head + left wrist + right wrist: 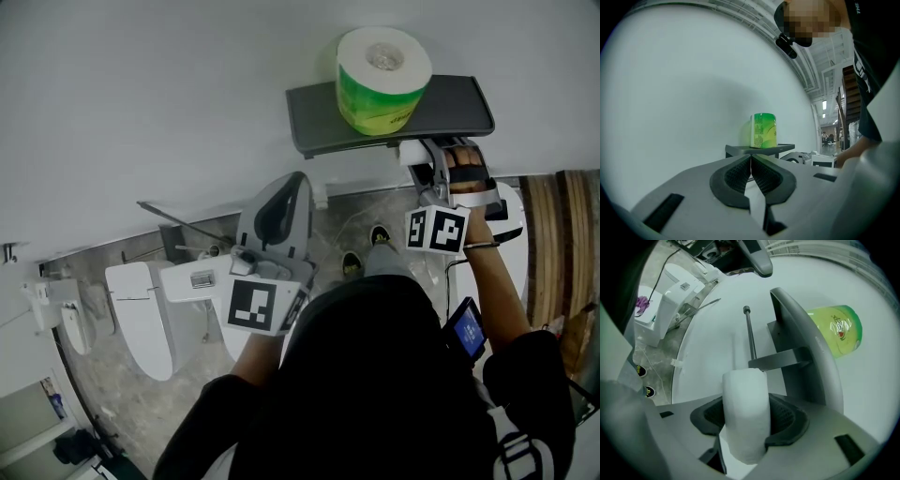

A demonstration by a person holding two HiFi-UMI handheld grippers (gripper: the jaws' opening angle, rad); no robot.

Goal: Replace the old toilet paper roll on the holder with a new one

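Currently held: the old roll (pixel 744 416), white and unwrapped, sits between the jaws of the right gripper (pixel 747 404), with both pads pressing on its sides.
Where it is: just in front of the bracket of the holder, below the shelf (pixel 459 103), and off the rod (pixel 749 336).
Why held so: a grip across its width probably lets the soft paper be carried away in one piece without unwinding.
Rod: bare, running out from the bracket beneath the shelf with nothing threaded on it, so it looks ready for the replacement.
New roll: the new roll (pixel 380 80), in a green wrapper, stands on end on top of the shelf, and neither gripper touches it.
Why there: it was most likely set there to be within reach once the rod was free.
Shelf contents: the new roll alone; the rest of the dark shelf top is bare.
Left gripper: the left gripper (pixel 751 158) has its jaws closed together on nothing. It points level at the wall, well to the side of the holder, apparently parked clear of the work.
Stage: the removal looks done. The old roll has yet to be put down and the new one threaded on, and its wrapper may need to come off first.
Around: a white toilet (pixel 141 314) stands on the stone-patterned floor below.
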